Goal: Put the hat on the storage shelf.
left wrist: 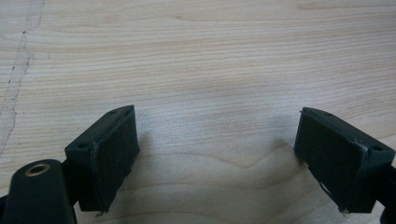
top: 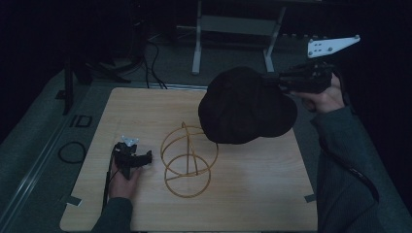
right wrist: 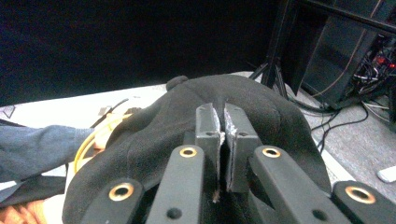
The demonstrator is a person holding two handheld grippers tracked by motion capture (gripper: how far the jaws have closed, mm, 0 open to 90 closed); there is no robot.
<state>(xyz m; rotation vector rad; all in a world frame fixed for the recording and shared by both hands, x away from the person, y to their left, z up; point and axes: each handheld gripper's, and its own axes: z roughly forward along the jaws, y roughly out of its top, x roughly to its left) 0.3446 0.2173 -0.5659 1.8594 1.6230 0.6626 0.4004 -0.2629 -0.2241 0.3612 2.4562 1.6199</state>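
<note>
The right claw (right wrist: 222,135) is pressed together on a fold of the black hat (top: 245,107), pinching the fabric near the hat's rim on its right side, so that the hat hangs off the claw's tip and spreads out to the left of it in the high view. Held this way, raised above the far right part of the bench (top: 272,194), the hat's open underside faces down, which looks like the right attitude for lowering it over the yellow wire stand (top: 188,160) that sits near the bench's middle, just below and to the left of the hat. The stand's hoops cross into a rounded head shape, so it would fill the crown and keep the hat from slumping. The left claw (top: 141,158) is spread, with nothing between its pads (left wrist: 109,156); it rests low on the bare wood just left of the stand, probably waiting there to steady the light wire frame if the hat drags on it during placement.
</note>
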